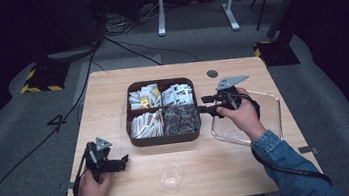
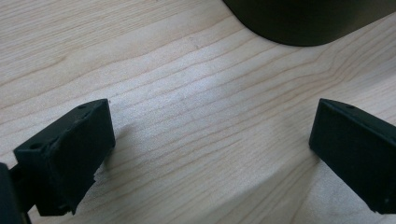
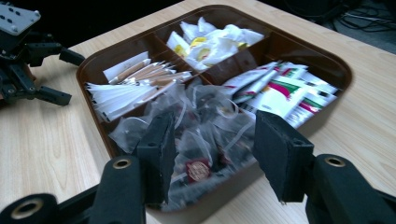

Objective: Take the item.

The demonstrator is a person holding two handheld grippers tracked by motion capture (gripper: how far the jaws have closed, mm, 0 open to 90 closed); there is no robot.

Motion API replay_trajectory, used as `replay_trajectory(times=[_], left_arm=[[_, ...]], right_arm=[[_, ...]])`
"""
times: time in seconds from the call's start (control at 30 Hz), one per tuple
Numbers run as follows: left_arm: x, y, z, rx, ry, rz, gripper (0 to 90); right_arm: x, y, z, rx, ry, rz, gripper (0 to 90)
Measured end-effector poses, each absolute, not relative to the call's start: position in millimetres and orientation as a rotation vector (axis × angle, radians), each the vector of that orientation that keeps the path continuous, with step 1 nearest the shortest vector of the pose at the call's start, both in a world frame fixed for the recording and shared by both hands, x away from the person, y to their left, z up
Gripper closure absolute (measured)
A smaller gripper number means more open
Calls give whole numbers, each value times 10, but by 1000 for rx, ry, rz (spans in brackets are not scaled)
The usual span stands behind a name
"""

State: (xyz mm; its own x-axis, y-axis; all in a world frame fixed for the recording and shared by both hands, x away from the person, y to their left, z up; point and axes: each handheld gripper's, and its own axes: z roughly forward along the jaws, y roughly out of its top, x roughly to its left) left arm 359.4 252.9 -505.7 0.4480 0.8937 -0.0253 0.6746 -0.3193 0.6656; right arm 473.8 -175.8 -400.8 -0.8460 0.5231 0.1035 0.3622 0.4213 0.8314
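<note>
Right gripper (image 3: 210, 154) sits at the tray's (image 1: 166, 139) near-right compartment, jaws apart to a medium gap with nothing between them. The clear tea bags (image 3: 201, 126) lie directly ahead of and just below the fingertips; in the right gripper view one bag with a dark red tag (image 3: 198, 170) is dead centre in the gap, just beyond the tips. The pile is a loose jumble with no clear long axis, so approach angle matters little; a short push forward and down should do it.

Pose: right hand (image 1: 240, 115) comes in from the tray's right side, gripper roughly level, pointing across the tray toward the left gripper. This hand is far nearer the bags.

Left gripper (image 1: 107, 159) is parked on the table (image 2: 187, 116) well off from the bags, jaws spread wide and empty, tray corner (image 2: 299, 23) ahead of it. Clear cup (image 1: 170, 177) stands between the two hands, near the table's front edge.
</note>
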Motion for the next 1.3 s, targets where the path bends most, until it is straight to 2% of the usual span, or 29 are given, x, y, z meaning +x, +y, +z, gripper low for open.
replay_trajectory(times=[0.4,1.0,1.03,1.1,1.13,1.17,1.3], left_arm=[[3598,2529,-5056,2095,1308,468,5],[3632,2523,-5057,2092,1311,471,4],[3633,2524,-5057,2094,1309,471,4],[3633,2524,-5057,2094,1309,471,4],[3633,2524,-5057,2094,1309,471,4],[3633,2524,-5057,2094,1309,471,4],[3632,2523,-5057,2092,1311,472,4]], right_arm=[[4793,-1393,-4085,793,2570,1369,485],[4864,-888,-4421,814,2673,1248,478],[4881,-858,-4461,806,2680,1223,518],[4895,-853,-4476,801,2677,1206,527],[4929,-856,-4500,783,2680,1178,613],[4939,-857,-4506,775,2685,1173,655],[4932,-852,-4494,728,2694,1145,747]])
